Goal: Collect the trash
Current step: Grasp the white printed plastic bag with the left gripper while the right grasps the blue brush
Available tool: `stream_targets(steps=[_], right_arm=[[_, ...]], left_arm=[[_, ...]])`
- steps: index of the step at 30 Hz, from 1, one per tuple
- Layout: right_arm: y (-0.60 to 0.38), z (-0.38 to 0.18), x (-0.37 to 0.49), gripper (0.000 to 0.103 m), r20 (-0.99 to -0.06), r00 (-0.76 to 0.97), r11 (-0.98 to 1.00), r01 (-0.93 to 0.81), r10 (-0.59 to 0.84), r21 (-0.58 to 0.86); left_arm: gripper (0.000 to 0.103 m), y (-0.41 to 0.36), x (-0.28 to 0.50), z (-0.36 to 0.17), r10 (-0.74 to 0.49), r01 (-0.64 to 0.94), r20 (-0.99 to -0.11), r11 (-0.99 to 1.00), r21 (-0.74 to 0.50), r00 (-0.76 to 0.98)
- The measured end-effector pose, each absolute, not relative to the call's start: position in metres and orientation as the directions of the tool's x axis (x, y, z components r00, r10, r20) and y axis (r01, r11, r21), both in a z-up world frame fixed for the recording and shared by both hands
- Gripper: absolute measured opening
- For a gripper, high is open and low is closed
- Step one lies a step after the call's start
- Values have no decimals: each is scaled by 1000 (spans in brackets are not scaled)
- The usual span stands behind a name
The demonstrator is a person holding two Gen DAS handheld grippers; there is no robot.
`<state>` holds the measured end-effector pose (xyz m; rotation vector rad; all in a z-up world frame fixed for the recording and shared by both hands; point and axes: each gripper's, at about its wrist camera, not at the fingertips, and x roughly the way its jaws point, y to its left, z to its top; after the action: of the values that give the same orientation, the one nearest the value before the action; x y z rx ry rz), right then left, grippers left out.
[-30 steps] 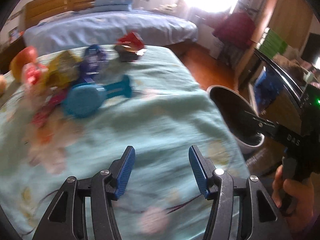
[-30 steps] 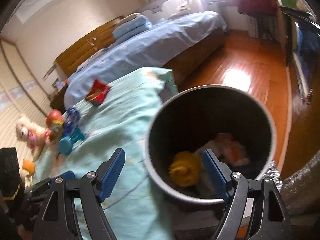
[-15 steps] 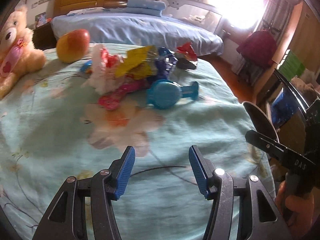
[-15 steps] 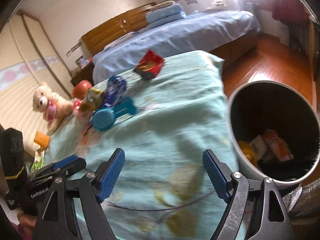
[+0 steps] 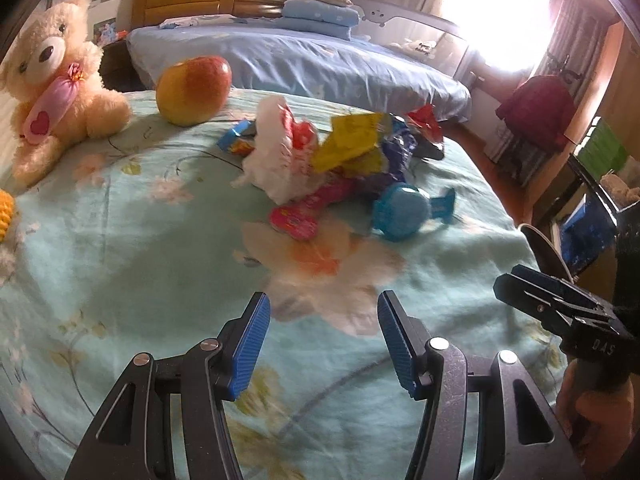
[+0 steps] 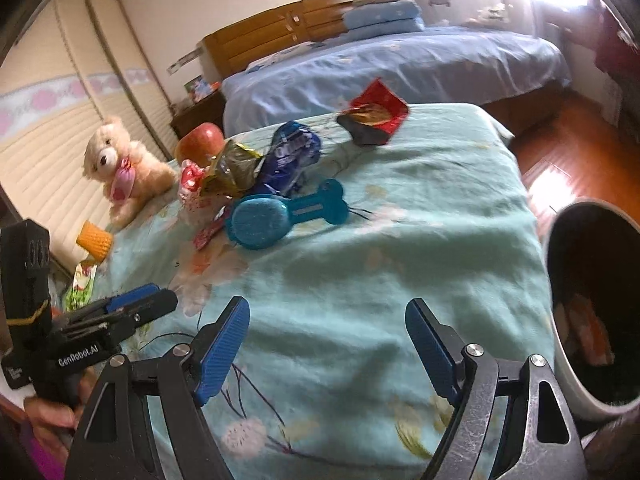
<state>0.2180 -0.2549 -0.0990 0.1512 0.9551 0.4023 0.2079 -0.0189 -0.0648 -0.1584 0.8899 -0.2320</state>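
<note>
Wrappers mid-bed, bin off the right edge.
Wrapper pile (image 5: 320, 156) on bed (image 5: 120, 248); brush (image 5: 404, 216) right of it; bin (image 6: 592, 300) beside bed.

Teal floral bedspread (image 5: 120, 240), blue brush (image 6: 280, 216), red wrapper (image 6: 376, 110), cream teddy (image 5: 56, 80)

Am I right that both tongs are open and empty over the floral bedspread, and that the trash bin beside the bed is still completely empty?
Not quite: the trash bin already holds some wrappers, as the right wrist view shows. Both the left tongs and right tongs are indeed open and empty over the floral bedspread.
</note>
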Motion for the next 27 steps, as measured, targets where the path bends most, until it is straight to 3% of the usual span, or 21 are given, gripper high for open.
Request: stream_targets(steps=[21, 23, 25, 26, 27], right_arm=[[-213, -122, 311, 88, -799, 334, 801, -527, 501, 282], [-212, -122, 313, 88, -796, 331, 798, -530, 506, 287], [-212, -122, 312, 82, -798, 342, 803, -530, 496, 272], [-211, -122, 311, 78, -799, 345, 804, -531, 493, 267], [-211, -121, 308, 64, -799, 344, 803, -534, 493, 266]], left_arm=[[54, -2, 317, -77, -279, 136, -765, 959, -248, 580], [46, -5, 319, -81, -284, 147, -767, 958, -245, 576], [22, -9, 320, -85, -283, 158, -772, 959, -235, 569], [20, -10, 320, -86, -283, 160, -773, 959, -233, 567], [18, -11, 320, -87, -281, 161, -774, 960, -230, 568]])
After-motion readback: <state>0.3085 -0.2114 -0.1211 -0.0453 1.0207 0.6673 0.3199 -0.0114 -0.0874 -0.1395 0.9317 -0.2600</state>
